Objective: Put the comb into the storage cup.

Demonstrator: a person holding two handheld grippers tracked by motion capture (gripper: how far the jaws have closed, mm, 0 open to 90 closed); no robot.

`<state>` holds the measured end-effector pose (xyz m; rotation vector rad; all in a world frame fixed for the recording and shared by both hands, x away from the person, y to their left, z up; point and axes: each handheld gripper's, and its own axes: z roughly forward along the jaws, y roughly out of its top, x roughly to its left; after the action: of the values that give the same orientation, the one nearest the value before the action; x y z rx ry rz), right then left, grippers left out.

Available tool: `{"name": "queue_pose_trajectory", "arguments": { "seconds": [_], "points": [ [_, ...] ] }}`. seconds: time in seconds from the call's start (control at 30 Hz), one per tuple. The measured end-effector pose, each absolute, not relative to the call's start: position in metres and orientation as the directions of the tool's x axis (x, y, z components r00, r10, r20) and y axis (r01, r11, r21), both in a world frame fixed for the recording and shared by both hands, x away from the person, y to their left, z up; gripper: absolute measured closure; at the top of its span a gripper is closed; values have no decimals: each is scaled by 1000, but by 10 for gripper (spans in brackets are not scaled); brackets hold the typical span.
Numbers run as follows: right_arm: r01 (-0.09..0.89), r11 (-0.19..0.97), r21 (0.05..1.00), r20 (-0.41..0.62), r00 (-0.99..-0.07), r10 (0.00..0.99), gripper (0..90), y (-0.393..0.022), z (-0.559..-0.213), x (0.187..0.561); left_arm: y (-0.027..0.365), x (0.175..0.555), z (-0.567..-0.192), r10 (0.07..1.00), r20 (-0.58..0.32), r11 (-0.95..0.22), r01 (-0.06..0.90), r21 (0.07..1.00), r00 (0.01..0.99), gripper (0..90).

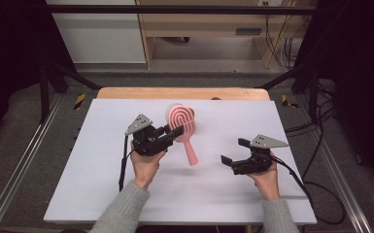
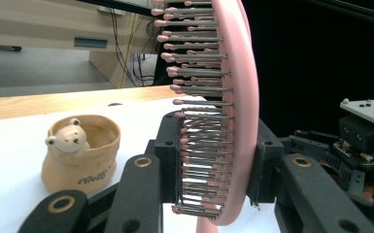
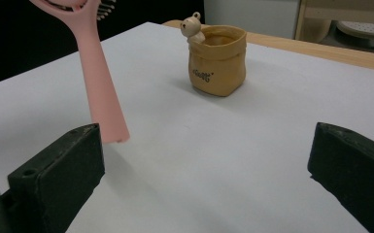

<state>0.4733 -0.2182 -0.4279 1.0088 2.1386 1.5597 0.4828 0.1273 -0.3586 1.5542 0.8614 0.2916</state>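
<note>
Gripping the pink hairbrush [image 1: 183, 127], the left tongs [image 1: 174, 132] have their black jaws clenched on either side of the brush head, and in the left gripper view the smooth pink plastic back and the rows of thin metal pins with rounded pink tips sit right between the pads. The hairbrush [image 2: 233, 111] is held up off the white counter [image 1: 102, 194], head uppermost, its tapered handle slanting down toward the person's side. In the right gripper view the handle [image 3: 104, 102] ends just above the counter, casting a soft shadow there.

Over to the right tongs [image 1: 234, 151]: jaws spread wide, released, nothing between them, hovering low over bare white counter, well apart from the brush. Grey three-cornered plates ride on top of both tools, and grey knit sleeves come in from the near edge.

Farther back stands a small tan pot [image 3: 217, 59] shaped like a crumpled sack, glossy like ceramic, with a little bear figure [image 3: 192, 26] peeking over its rim. There is dark writing on its front, too small to read. Beyond it runs the counter's light wooden edge [image 1: 182, 93].
</note>
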Motion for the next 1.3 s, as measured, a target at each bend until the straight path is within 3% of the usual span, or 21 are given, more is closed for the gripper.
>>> {"name": "queue_pose_trajectory", "arguments": {
  "seconds": [1.3],
  "points": [
    [375, 151, 915, 152, -665, 731, 1, -254, -441, 476, 151, 498, -330, 694, -270, 58, 322, 945, 667, 646]
  ]
}}
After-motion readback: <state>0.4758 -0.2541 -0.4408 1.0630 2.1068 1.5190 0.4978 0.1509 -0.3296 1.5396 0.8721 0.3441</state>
